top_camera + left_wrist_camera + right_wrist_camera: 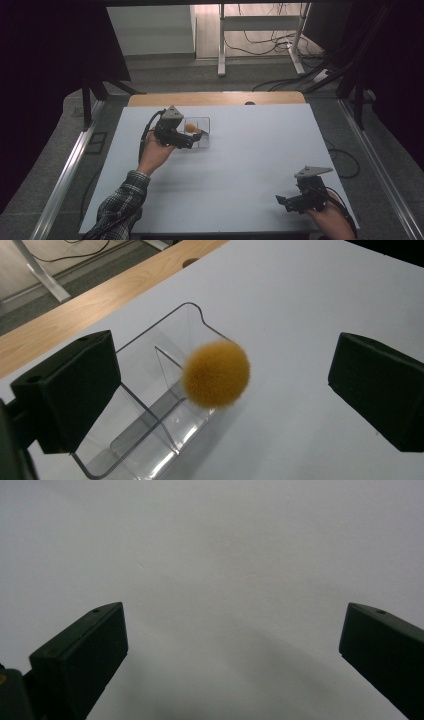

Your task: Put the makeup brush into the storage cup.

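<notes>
A fuzzy orange ball [216, 374] sits at the near wall of a clear plastic container [150, 335] with an inner divider; I cannot tell whether it rests on the rim or hangs in the air. In the high view the ball [190, 128] is inside the container's outline [204, 121], at the table's back left. My left gripper [196, 137] is open just above it, and its black fingers [75, 385] stand wide on either side of the ball without touching it. Low over the bare white table [250, 165], at the front right, my right gripper [290, 202] [235, 630] is open and holds nothing.
A wooden strip [215, 98] runs along the table's far edge. Beyond it are a desk frame [260, 30] and loose cables on the floor. Metal rails [65, 175] flank the table on both sides.
</notes>
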The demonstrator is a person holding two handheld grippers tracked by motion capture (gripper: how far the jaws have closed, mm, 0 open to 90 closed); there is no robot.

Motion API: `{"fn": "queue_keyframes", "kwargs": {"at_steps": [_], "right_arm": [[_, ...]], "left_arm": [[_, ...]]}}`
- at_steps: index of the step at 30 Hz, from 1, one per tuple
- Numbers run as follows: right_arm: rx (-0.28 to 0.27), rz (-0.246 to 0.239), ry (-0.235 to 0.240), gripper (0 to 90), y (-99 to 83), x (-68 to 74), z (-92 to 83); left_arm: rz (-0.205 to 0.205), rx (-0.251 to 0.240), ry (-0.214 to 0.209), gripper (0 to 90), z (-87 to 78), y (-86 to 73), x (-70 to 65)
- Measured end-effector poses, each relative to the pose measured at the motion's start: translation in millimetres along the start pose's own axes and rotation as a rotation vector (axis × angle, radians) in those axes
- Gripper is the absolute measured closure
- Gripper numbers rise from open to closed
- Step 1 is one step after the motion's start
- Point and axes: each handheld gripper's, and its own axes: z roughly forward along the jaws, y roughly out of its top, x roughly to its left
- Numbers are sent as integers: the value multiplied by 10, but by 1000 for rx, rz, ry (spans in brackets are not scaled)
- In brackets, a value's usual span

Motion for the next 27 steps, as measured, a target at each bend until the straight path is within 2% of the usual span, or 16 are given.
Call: {"fn": "queue_keyframes", "kwargs": {"at_steps": [7, 15, 27], "right_arm": [[0, -4, -1, 0, 1, 3, 0], [0, -6, -3, 0, 3, 7, 0], [-4, -13, 0, 0, 5, 8, -3]], "left_arm": [[-15, -20, -10, 3, -51, -51, 21], [-9, -24, -53, 3, -77, -111, 36], [10, -20, -56, 0, -152, -185, -12]]}}
